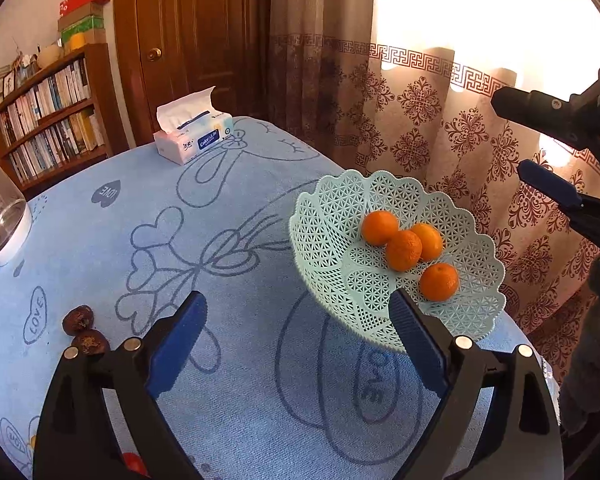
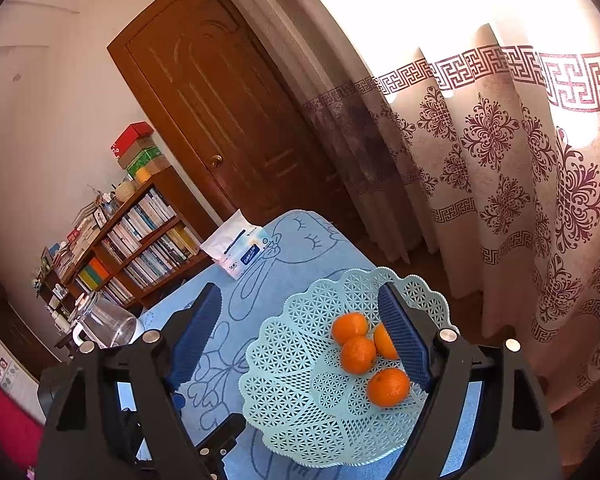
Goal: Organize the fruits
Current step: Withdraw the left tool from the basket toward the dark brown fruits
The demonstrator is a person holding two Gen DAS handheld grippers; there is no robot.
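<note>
Four oranges in the basket, two dark fruits left on the cloth

Four oranges (image 1: 410,250) show in our left wrist view, resting together in the pale green lattice basket (image 1: 332,248), which stands at the far right edge of the blue tablecloth (image 1: 240,360). Two dark, wrinkled fruits (image 1: 85,332) lie near the left edge, well apart from the basket; something red at the bottom rim is too hidden to name. We judge the oranges firm, light, round enough to roll, so we would grip across the middle. The dark fruits look softer, wanting a gentle squeeze. Our left gripper (image 1: 300,344) has its jaws spread wide with nothing between them but cloth. One tissue pack (image 1: 194,136) and one glass jug (image 1: 0,208) stand farther off.

From our right wrist view we again count four oranges (image 2: 358,354) in the one basket (image 2: 300,380). Our right gripper (image 2: 300,340) hovers over it, jaws released, grasping nothing. The basket looks thin and springy; its rim is the place to hold.
</note>
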